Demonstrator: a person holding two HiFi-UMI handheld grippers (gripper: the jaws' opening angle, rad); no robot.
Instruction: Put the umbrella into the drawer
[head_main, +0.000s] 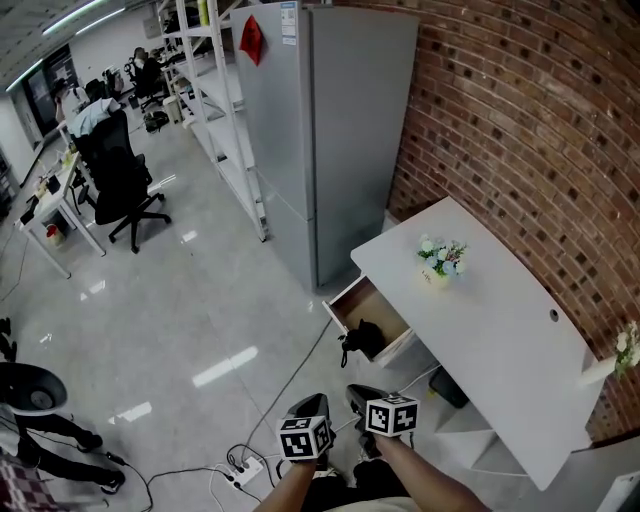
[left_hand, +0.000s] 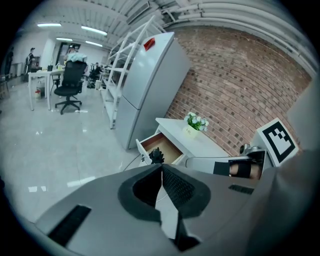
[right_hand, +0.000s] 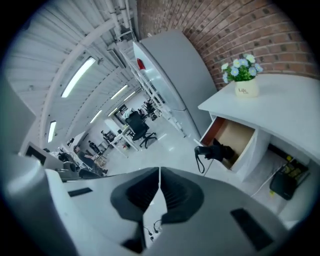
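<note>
The black folded umbrella (head_main: 362, 338) lies in the open wooden drawer (head_main: 372, 303) of the white desk (head_main: 500, 340), its handle and strap hanging over the drawer's front edge. In the right gripper view the umbrella (right_hand: 216, 150) sticks out of the drawer (right_hand: 235, 136) at the right. The left gripper view shows its tip (left_hand: 156, 154) just beyond the jaws. Both grippers hang back from the drawer over the floor, apart from the umbrella. My left gripper (head_main: 312, 402) (left_hand: 161, 167) is shut on nothing. My right gripper (head_main: 358, 392) (right_hand: 159, 173) is shut and empty too.
A small pot of flowers (head_main: 441, 260) stands on the desk. A grey fridge (head_main: 330, 130) is beside the desk, with a brick wall (head_main: 520, 120) behind. Cables and a power strip (head_main: 245, 468) lie on the floor. A black bin (head_main: 448, 388) sits under the desk.
</note>
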